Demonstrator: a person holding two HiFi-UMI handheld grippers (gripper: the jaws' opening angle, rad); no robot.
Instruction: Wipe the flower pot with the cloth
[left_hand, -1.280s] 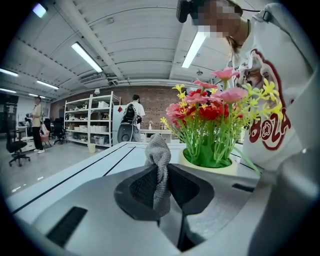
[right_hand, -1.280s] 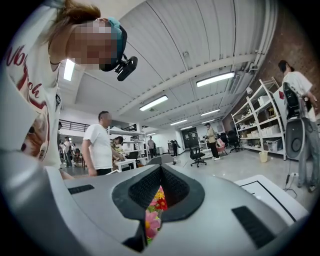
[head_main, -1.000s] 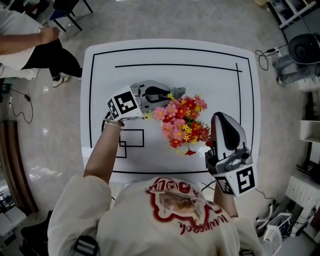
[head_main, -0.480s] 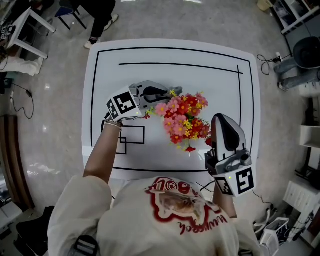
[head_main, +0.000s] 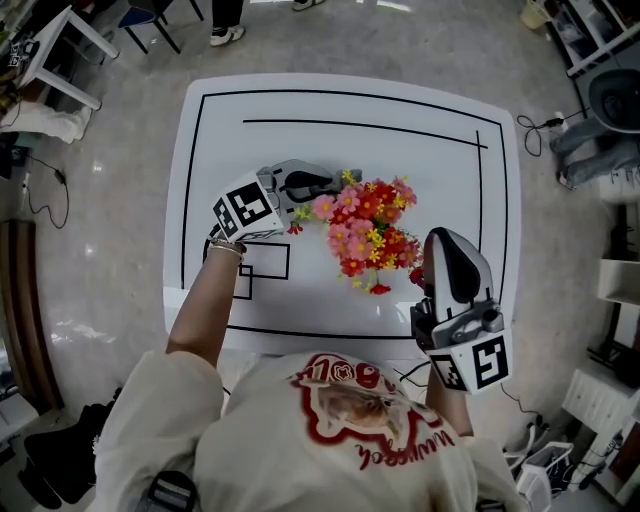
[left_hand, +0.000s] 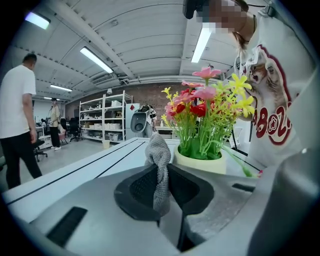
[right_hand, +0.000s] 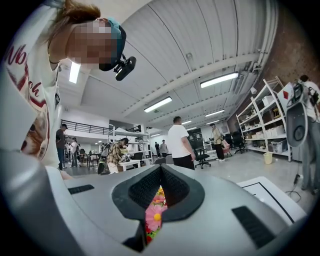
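Red, pink and yellow flowers (head_main: 368, 232) stand in a cream flower pot (left_hand: 200, 162) on the white table (head_main: 440, 110); from above the blooms hide the pot. My left gripper (head_main: 335, 185) lies just left of the flowers, shut on a grey knitted cloth (left_hand: 159, 155). The cloth (head_main: 352, 183) pokes up out of the jaws close to the pot's rim. My right gripper (head_main: 437, 235) is at the right edge of the bouquet, shut. Flowers (right_hand: 156, 215) show through the gap below its closed pads.
Black lines frame the table, with a small rectangle outline (head_main: 264, 262) near the front left. A shelf rack (head_main: 585, 30) and cables (head_main: 535, 110) lie off the right side. Chair legs (head_main: 75, 40) are at the top left. People (right_hand: 179, 140) stand about the room.
The person at the table's far left has walked out of the head view. Both grippers and the flowers stay almost where they were.
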